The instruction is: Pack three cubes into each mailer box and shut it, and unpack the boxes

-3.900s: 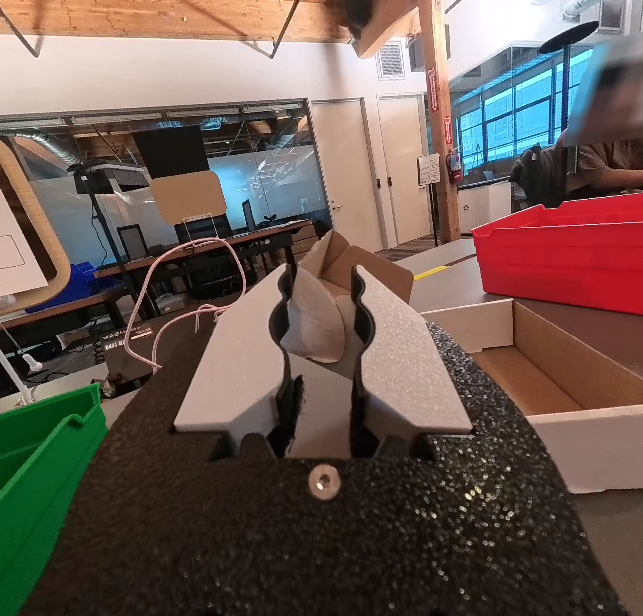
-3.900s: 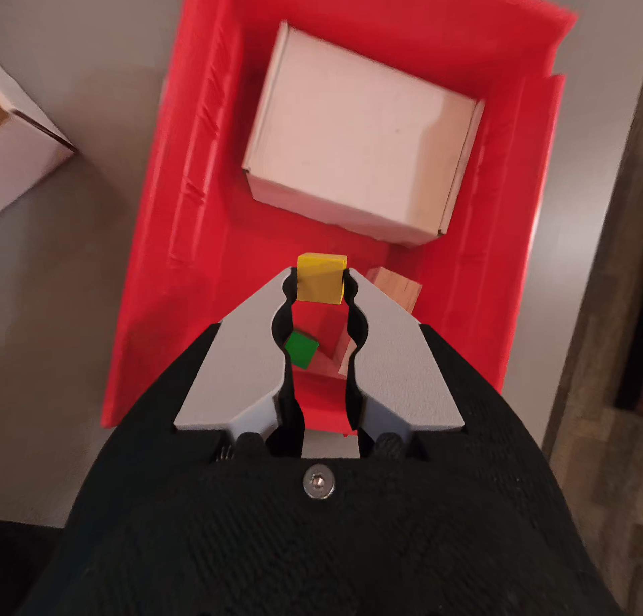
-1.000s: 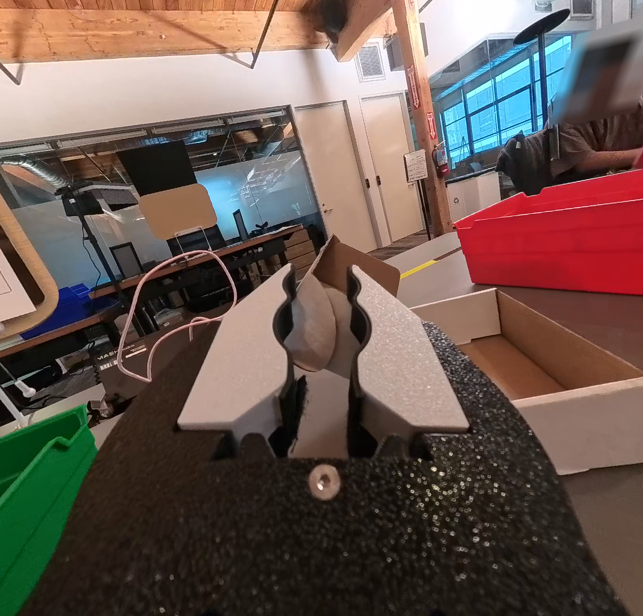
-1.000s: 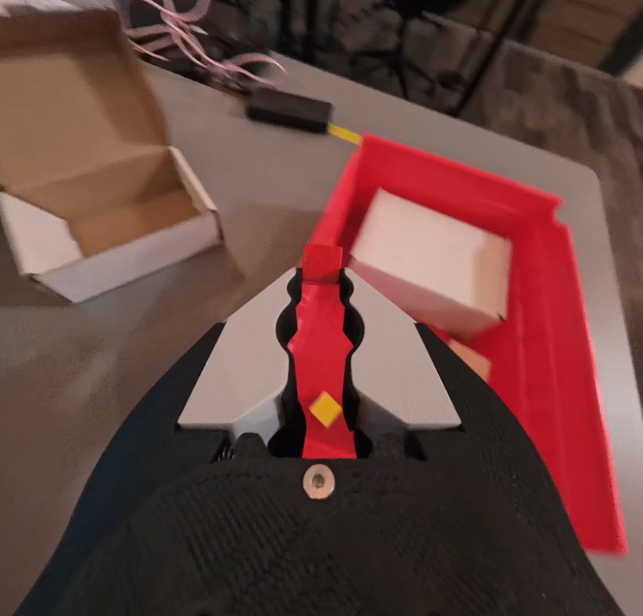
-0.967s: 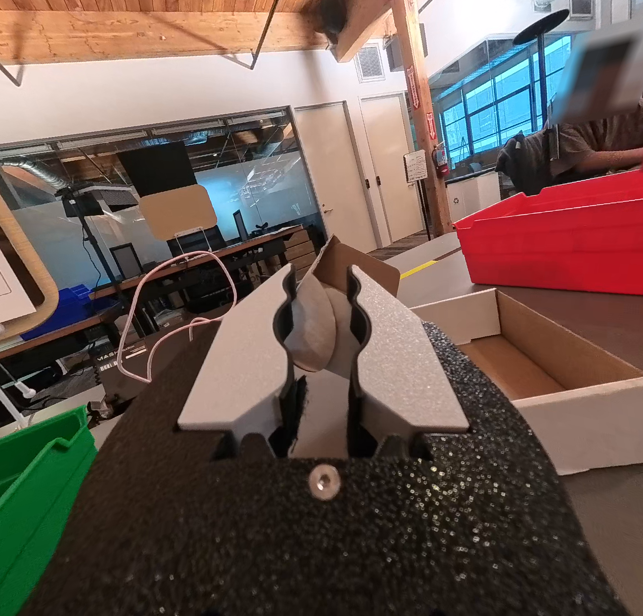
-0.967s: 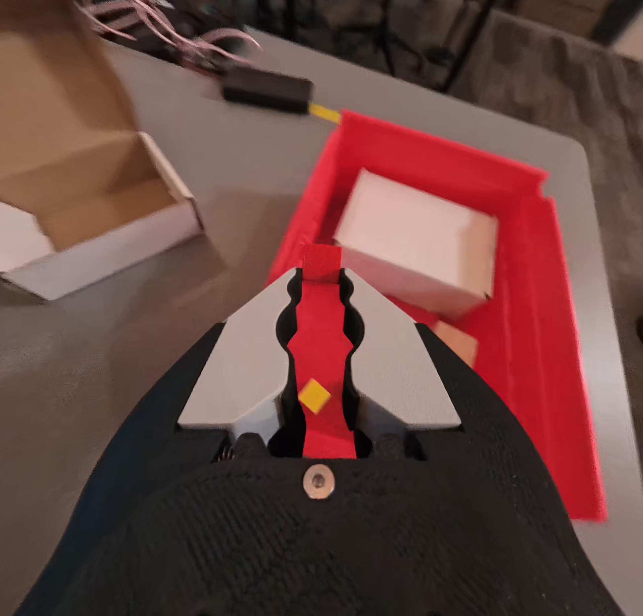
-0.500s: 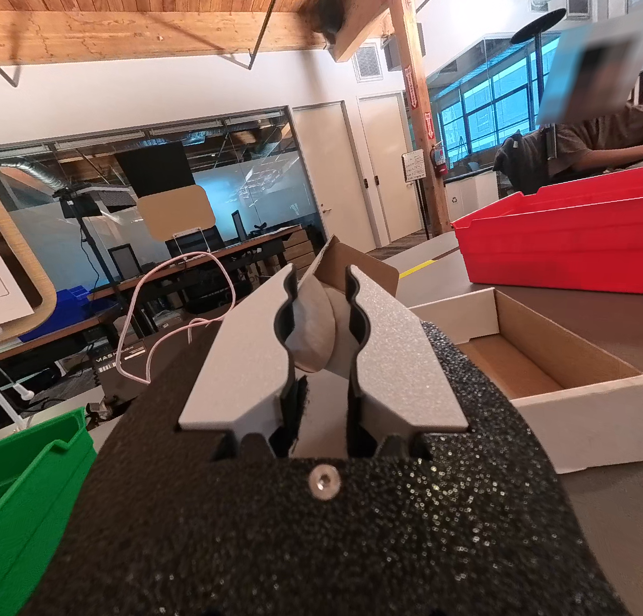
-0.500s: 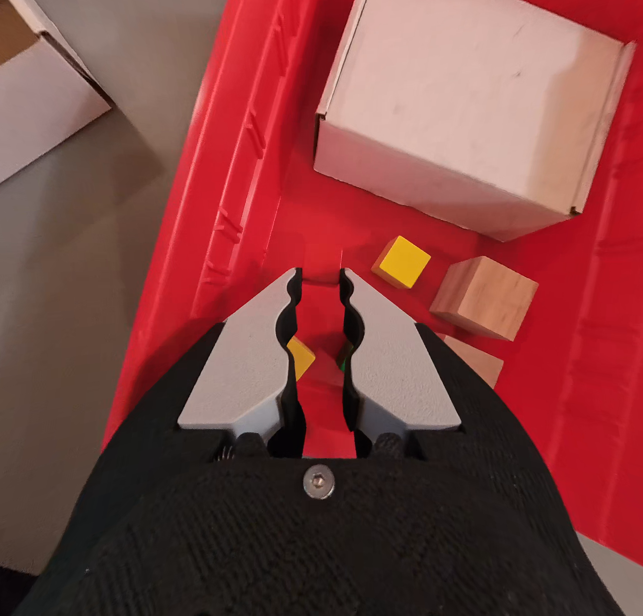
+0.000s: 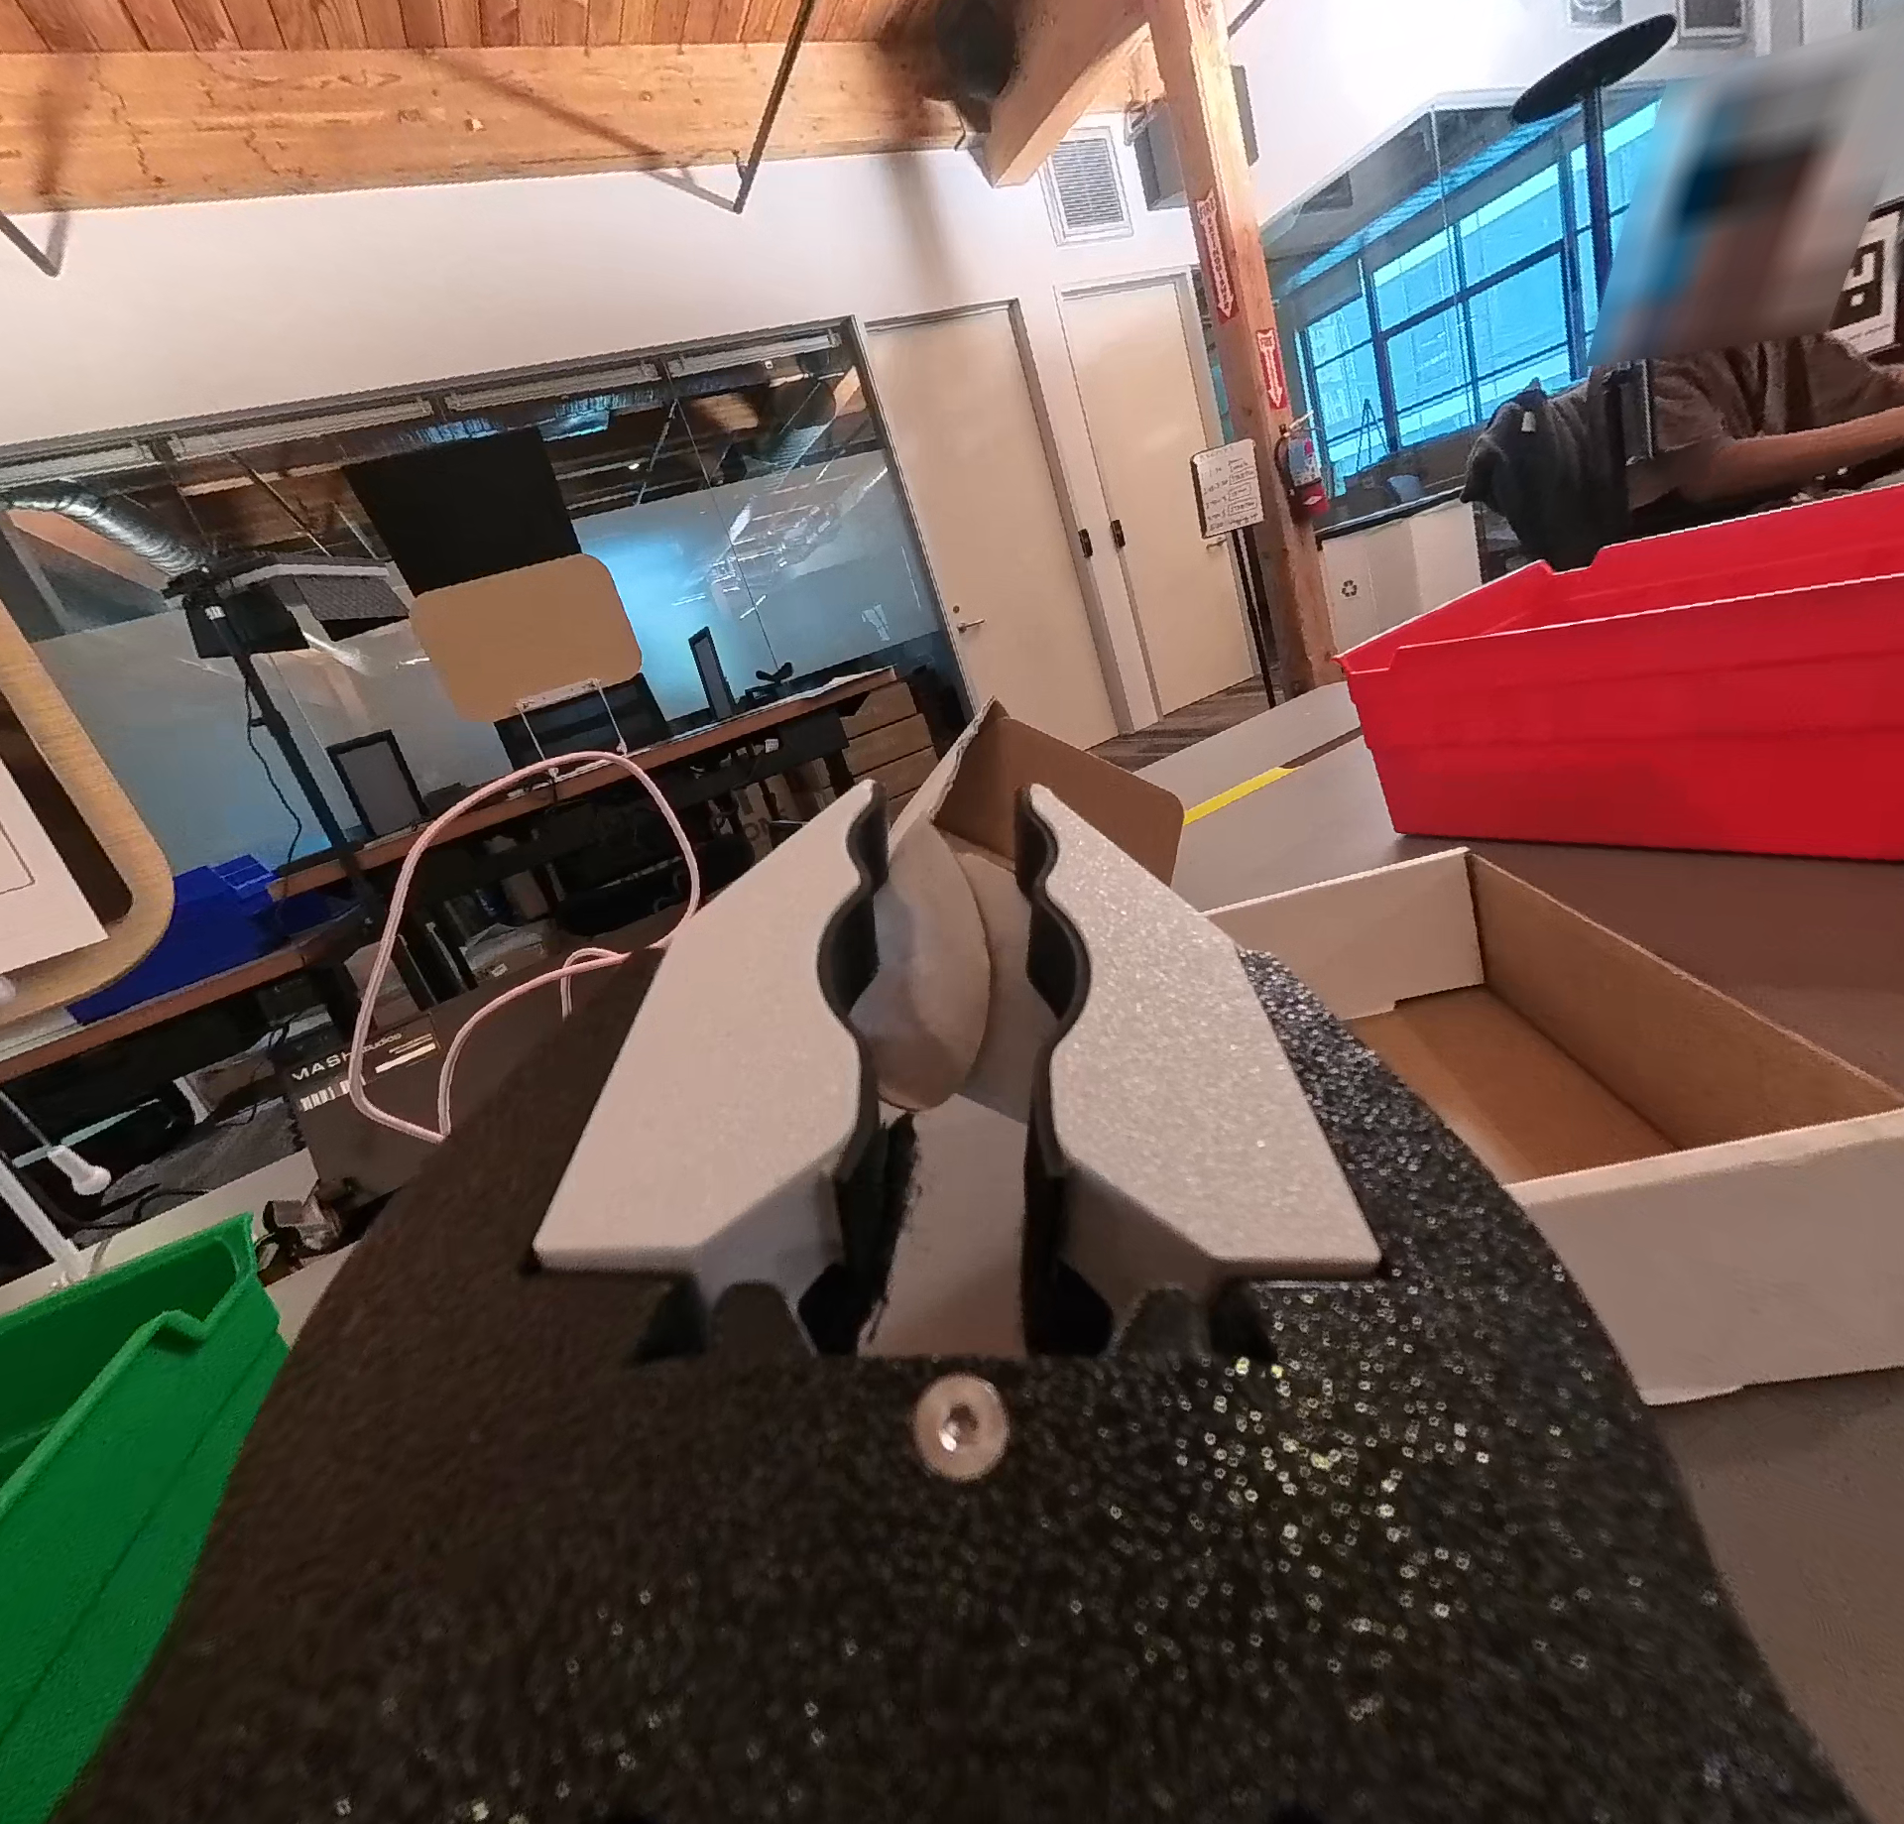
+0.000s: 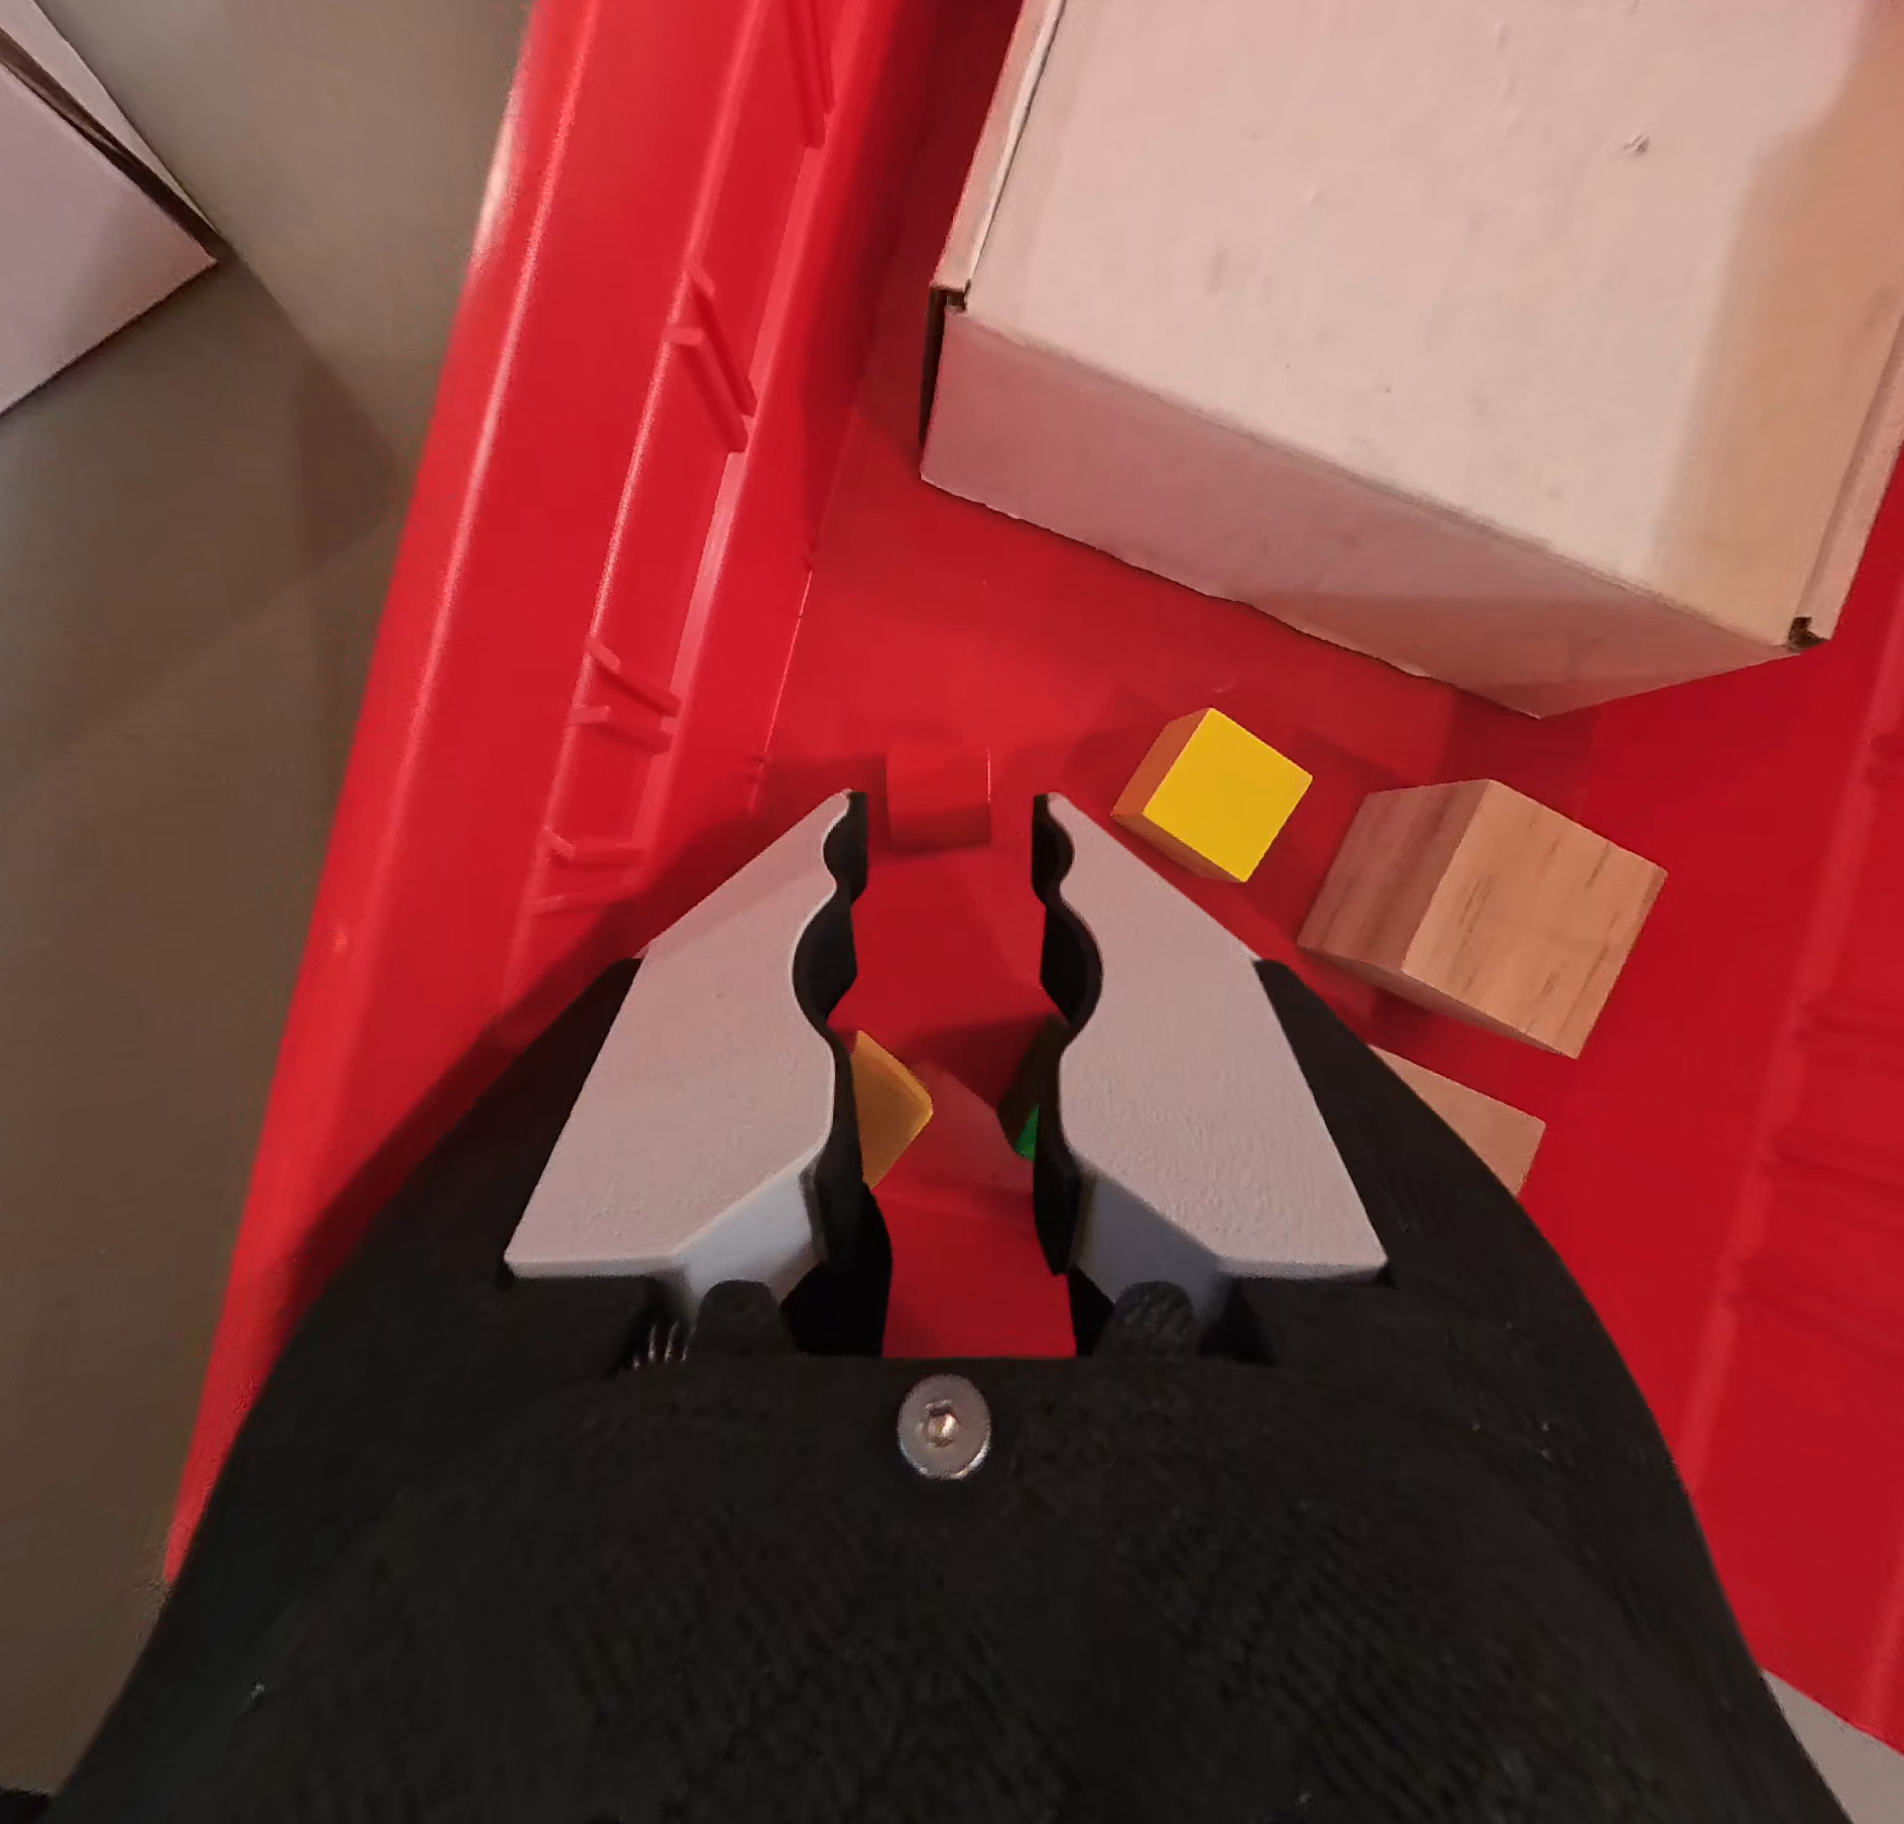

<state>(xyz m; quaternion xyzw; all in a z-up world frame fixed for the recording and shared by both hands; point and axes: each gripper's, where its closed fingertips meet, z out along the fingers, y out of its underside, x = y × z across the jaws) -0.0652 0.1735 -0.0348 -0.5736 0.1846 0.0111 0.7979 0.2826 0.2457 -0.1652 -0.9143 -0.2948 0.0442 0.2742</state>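
Two grippers share the work: the left gripper [image 9: 953, 827] is clamped on the raised flap [image 9: 1072, 796] of the open mailer box [image 9: 1607, 1228], probably to keep the lid back; that box looks empty. The right gripper [image 10: 950, 814] hangs spread and empty over the red bin [image 10: 659, 414], a small red cube [image 10: 936, 798] lying loose just beyond its fingertips; beside it lie a yellow cube [image 10: 1216, 806], a wooden cube [image 10: 1484, 909] and a shut white box [image 10: 1442, 260].
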